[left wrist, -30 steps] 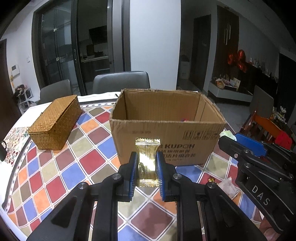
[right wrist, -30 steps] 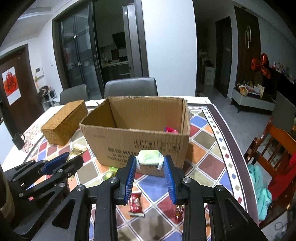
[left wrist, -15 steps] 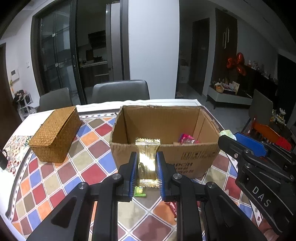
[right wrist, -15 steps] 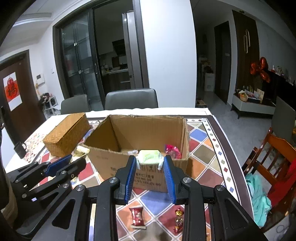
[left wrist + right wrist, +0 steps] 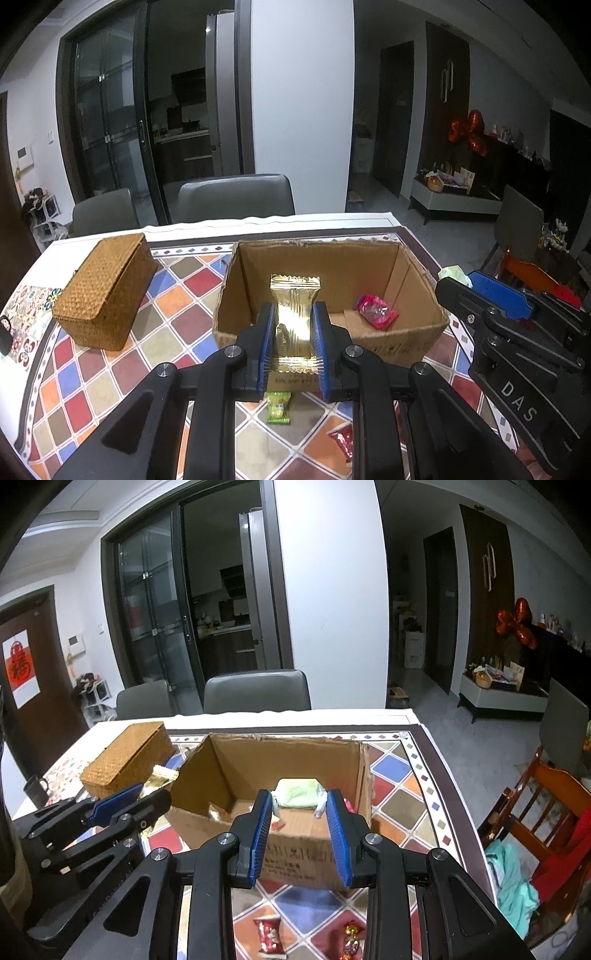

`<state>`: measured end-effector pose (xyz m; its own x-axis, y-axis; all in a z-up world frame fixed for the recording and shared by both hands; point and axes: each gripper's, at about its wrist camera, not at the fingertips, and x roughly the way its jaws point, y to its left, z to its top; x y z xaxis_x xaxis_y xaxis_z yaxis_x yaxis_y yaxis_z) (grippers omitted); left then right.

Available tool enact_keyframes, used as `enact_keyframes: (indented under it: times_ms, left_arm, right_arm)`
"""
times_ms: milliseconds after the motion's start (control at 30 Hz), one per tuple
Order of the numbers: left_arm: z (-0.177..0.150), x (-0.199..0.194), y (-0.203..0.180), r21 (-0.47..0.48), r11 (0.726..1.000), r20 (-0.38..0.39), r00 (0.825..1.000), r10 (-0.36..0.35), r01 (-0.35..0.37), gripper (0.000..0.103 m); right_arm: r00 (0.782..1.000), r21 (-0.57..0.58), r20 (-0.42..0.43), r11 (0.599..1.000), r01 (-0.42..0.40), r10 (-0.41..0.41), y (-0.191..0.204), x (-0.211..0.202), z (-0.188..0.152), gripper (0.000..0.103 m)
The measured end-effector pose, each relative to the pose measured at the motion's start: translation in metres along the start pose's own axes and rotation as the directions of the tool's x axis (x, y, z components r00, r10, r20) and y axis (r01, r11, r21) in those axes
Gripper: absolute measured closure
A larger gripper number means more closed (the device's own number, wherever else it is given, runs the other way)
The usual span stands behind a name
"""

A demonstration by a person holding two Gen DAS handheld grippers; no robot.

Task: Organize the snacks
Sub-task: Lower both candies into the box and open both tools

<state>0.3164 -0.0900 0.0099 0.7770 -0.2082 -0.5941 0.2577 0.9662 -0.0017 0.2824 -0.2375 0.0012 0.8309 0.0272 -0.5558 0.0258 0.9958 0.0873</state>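
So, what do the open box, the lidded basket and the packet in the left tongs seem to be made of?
The open box looks like plain brown corrugated cardboard, matte, with a rough torn rim and printed marks. The lidded basket seems woven from rattan or straw; a fine tan weave shows. The gold packet appears to be metallised foil or plastic film: it is shiny, with crimped ends.

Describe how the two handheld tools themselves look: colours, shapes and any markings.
Both match. The left tool and the right tool are black, angular plastic linkages with triangular cut-outs and round silver pivot screws. Each finger carries a blue ribbed pad on its inner face. Seen side-on in the left wrist view, the right tool's body bears white letters "DAS". No cables, hands or sleeves can be made out.
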Motion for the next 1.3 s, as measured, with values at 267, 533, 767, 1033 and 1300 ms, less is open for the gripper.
enact_keyframes:
  times_ms: [267, 533, 767, 1033, 1300]
  left_arm:
    - [0.011, 0.013, 0.001, 0.005, 1.0, 0.002, 1.0, -0.007, 0.007, 0.082]
    - [0.019, 0.03, 0.004, 0.005, 1.0, -0.008, 1.0, -0.014, 0.014, 0.082]
    - [0.024, 0.047, 0.009, 0.0, 1.0, -0.021, 1.0, -0.014, 0.014, 0.082]
    - [0.027, 0.062, 0.011, -0.003, 1.0, -0.035, 0.999, -0.014, 0.014, 0.082]
    - [0.027, 0.074, 0.01, 0.013, 1.0, -0.052, 0.998, -0.02, 0.021, 0.081]
  right_arm:
    - [1.0, 0.01, 0.005, 1.0, 0.006, -0.006, -0.003, 0.011, 0.011, 0.071]
    - [1.0, 0.002, -0.005, 1.0, 0.012, -0.012, -0.005, 0.029, 0.018, 0.071]
    - [1.0, 0.0, -0.021, 1.0, 0.01, -0.01, 0.0, 0.044, 0.02, 0.071]
    - [0.999, -0.02, -0.039, 1.0, 0.001, -0.002, 0.005, 0.063, 0.023, 0.071]
    - [0.998, -0.031, -0.066, 1.0, -0.005, 0.003, 0.004, 0.078, 0.02, 0.071]
